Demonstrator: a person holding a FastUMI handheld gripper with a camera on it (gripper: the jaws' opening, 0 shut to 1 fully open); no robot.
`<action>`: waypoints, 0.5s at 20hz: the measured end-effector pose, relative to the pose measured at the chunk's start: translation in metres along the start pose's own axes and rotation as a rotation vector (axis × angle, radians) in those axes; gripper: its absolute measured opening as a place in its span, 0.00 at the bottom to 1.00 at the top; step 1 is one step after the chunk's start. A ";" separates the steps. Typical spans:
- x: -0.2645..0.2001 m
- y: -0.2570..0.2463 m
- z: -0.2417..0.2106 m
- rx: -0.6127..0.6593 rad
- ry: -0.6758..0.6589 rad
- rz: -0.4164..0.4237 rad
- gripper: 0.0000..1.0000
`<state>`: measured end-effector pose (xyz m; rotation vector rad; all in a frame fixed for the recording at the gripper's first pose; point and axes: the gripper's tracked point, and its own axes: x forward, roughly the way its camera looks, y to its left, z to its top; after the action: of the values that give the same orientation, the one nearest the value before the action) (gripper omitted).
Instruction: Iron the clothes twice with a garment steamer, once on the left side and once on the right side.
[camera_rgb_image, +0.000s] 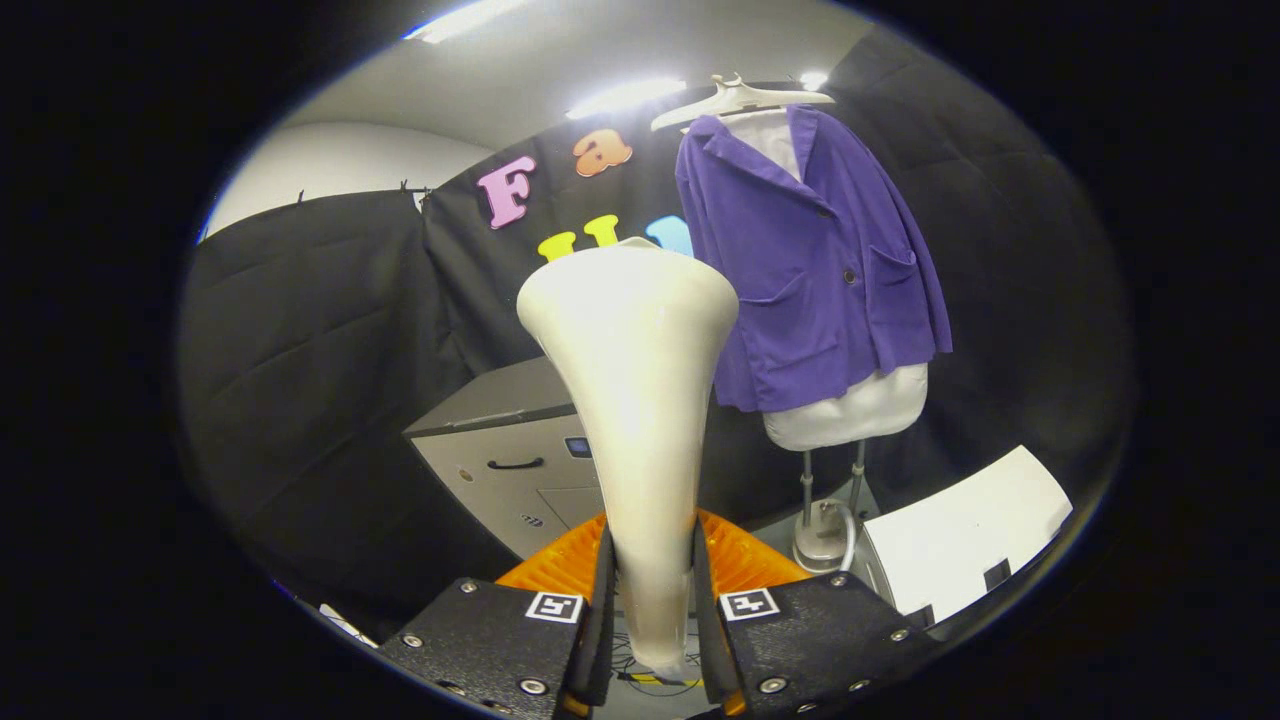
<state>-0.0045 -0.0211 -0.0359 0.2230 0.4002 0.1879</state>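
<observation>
While the gripper (650, 610) holds its two fingers (604, 600) pressed against either side of the narrow handle, the cream-white garment steamer head (630, 400) rises upright between them, flaring to a wide nozzle at the top. Beyond it and to the right, well apart, a purple jacket (810, 260) hangs buttoned on a white hanger (740, 100) over a pale mannequin torso (850, 410) on a metal stand (825, 500). A grey cabinet (500, 450) with a dark handle sits behind the steamer's left.
</observation>
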 end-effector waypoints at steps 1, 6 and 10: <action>-0.003 0.002 -0.001 -0.008 0.000 0.009 0.35; -0.008 0.008 -0.003 -0.028 0.007 0.035 0.35; -0.010 0.012 -0.007 -0.030 0.015 0.041 0.35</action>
<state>-0.0178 -0.0105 -0.0358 0.2008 0.4078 0.2353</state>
